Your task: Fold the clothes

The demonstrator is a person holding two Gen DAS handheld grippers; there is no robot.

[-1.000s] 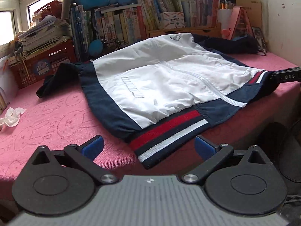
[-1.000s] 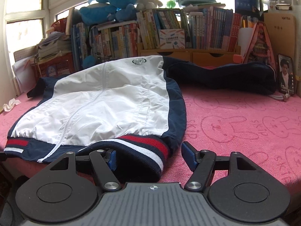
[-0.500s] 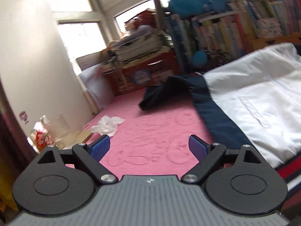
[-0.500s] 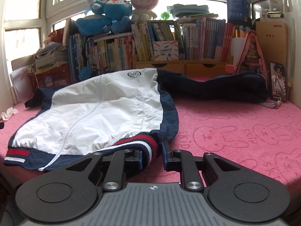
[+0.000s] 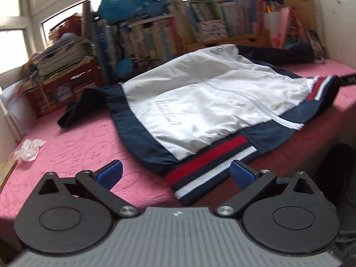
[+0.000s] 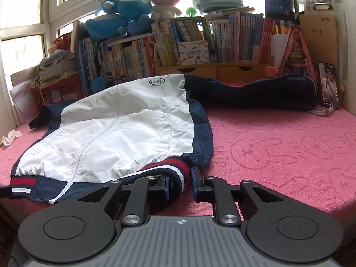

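Observation:
A white and navy jacket (image 5: 207, 102) with a red, white and navy striped hem lies spread on the pink bed cover (image 5: 73, 142). It also shows in the right wrist view (image 6: 124, 129). My left gripper (image 5: 175, 173) is open, its blue pads either side of the hem's left corner (image 5: 207, 169), just short of it. My right gripper (image 6: 179, 183) is shut on the hem's right corner (image 6: 175, 173) and holds it slightly lifted. One navy sleeve (image 6: 255, 93) stretches to the right; the other sleeve (image 5: 82, 106) lies at the left.
Shelves of books (image 6: 189, 49) with plush toys (image 6: 124, 22) line the back. A red crate with papers (image 5: 60, 84) stands back left. A crumpled tissue (image 5: 30, 150) lies at the left. A phone (image 6: 329, 84) leans at the right wall. The bed edge is close in front.
My left gripper swung left, away from the jacket, then came back to face the hem corner, still open. My right gripper closed on the right hem corner and lifted it a little.

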